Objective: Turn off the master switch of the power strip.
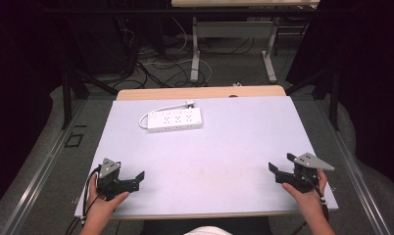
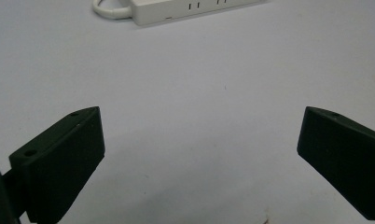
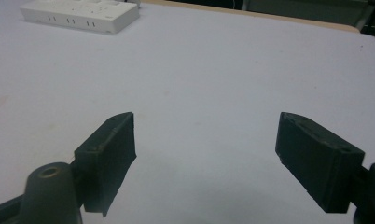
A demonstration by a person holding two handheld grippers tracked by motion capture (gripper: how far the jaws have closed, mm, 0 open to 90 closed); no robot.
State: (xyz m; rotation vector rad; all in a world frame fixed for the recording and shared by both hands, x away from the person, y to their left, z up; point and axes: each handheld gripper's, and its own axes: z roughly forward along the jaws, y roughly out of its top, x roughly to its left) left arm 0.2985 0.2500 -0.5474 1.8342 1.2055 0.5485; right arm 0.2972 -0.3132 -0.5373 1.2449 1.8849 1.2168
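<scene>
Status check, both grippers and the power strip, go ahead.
Left gripper open, empty. Right gripper open, empty. White power strip lying far side of table, cord looped, untouched. Nothing between.

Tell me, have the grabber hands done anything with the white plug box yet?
Nothing looks done yet. The white power strip lies alone at the far side of the table, its cord looped beside it. The left gripper and right gripper are both open and hold nothing, near the table's front edge. Everything is left.

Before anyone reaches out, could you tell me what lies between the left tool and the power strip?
Nothing: bare table separates the left tool from the power strip, as the high view shows.
</scene>
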